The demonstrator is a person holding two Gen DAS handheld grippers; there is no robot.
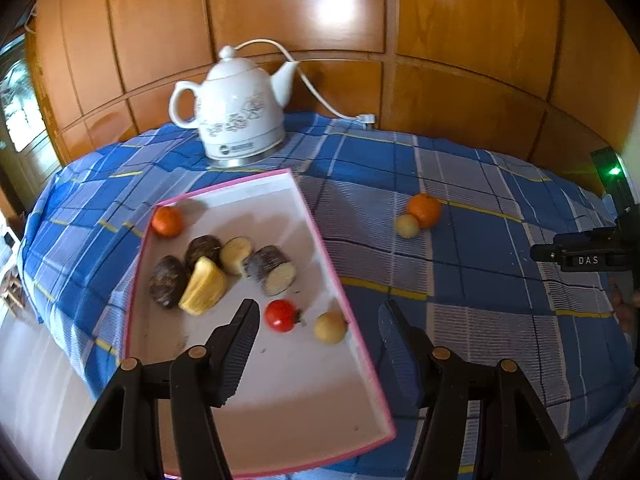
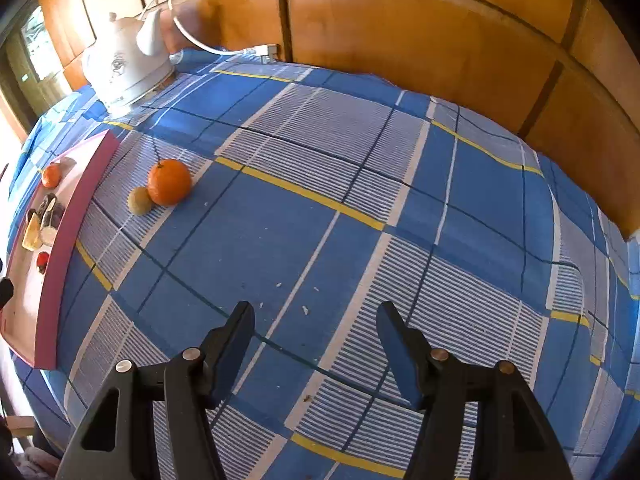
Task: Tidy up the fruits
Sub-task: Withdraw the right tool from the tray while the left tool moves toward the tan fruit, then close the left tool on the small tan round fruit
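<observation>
Two fruits lie outside the tray in the left wrist view: an orange and a small pale yellow fruit, touching each other on the blue checked tablecloth, well apart from the tray's right rim. The tray is white inside with a pink edge and sits on the left part of the table. In it are a second orange in the far left corner, a cluster of cut dark-skinned root pieces with pale flesh in the middle, a red tomato, and another pale round fruit just beside the right rim. The left gripper hangs above the near part of the tray, jaws apart, nothing between them. A white kettle stands beyond the tray against the wood-panelled wall, its white cord running to a plug on the cloth. Part of the other black tool shows at the right edge.

In the right wrist view, the right gripper hangs over bare cloth, jaws apart and empty. The loose orange and small fruit lie ahead to the left, near the tray's pink side wall. The kettle stands at the far left corner.
</observation>
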